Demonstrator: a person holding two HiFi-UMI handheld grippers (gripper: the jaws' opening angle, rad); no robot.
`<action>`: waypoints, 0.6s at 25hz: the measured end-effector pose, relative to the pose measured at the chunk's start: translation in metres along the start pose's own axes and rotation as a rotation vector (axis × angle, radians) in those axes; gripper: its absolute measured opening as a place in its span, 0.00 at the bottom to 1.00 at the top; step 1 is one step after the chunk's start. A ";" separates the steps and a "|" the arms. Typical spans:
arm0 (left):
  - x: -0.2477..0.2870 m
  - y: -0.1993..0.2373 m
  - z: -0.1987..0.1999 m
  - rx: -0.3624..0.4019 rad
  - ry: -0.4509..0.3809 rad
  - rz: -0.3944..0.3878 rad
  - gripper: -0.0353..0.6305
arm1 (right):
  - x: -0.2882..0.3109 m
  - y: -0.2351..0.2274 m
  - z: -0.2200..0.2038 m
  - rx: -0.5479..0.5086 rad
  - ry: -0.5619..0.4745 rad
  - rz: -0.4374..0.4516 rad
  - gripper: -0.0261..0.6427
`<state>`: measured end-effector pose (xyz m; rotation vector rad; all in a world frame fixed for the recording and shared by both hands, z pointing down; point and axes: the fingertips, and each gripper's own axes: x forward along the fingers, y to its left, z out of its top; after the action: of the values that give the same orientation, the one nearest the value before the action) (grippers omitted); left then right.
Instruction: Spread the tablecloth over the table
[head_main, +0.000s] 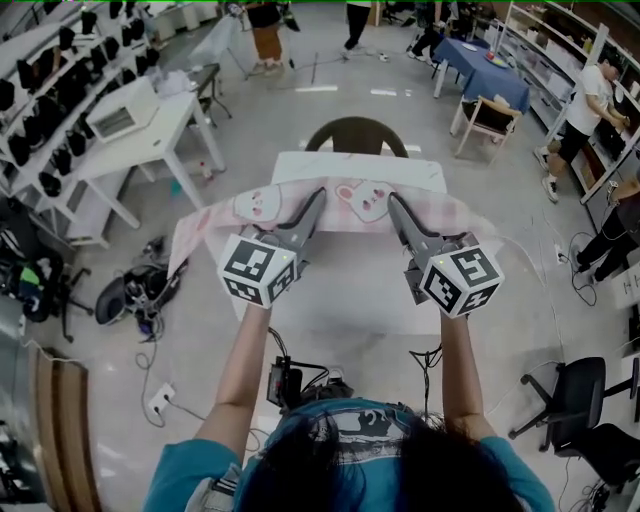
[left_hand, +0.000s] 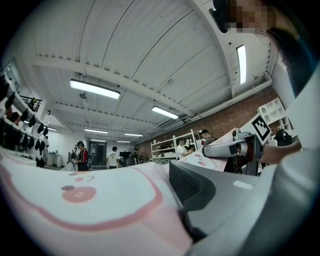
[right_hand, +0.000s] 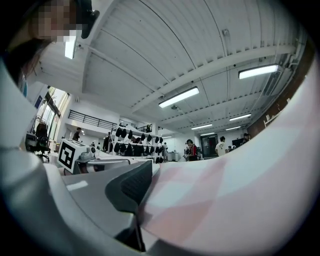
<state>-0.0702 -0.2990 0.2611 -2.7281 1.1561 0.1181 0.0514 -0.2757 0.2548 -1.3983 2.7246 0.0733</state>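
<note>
A pink-and-white tablecloth (head_main: 350, 205) printed with bunny faces hangs stretched in the air between my two grippers. It hovers over the far half of the white table (head_main: 340, 290). My left gripper (head_main: 322, 195) is shut on its near edge left of the middle, and my right gripper (head_main: 392, 200) is shut on the same edge to the right. In the left gripper view the tablecloth (left_hand: 90, 200) covers one jaw, and the right gripper (left_hand: 235, 150) shows beyond. In the right gripper view the tablecloth (right_hand: 240, 190) drapes past the dark finger (right_hand: 130, 187).
A dark round-backed chair (head_main: 356, 135) stands at the table's far end. A white desk (head_main: 140, 120) is at the left, a blue-covered table (head_main: 480, 65) and wooden chair (head_main: 490, 115) at the back right. An office chair (head_main: 590, 400) and floor gear (head_main: 140, 290) flank me.
</note>
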 end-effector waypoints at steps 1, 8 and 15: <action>0.002 0.010 0.001 -0.002 -0.008 0.002 0.22 | 0.010 0.000 0.002 -0.009 -0.002 0.003 0.19; 0.024 0.057 0.008 0.027 -0.055 0.035 0.21 | 0.062 -0.012 0.016 -0.032 -0.002 0.004 0.19; 0.045 0.087 0.024 0.042 -0.095 0.051 0.21 | 0.094 -0.027 0.037 -0.063 -0.027 0.006 0.19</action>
<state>-0.1016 -0.3849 0.2195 -2.6268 1.1887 0.2244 0.0201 -0.3642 0.2095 -1.3945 2.7270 0.1785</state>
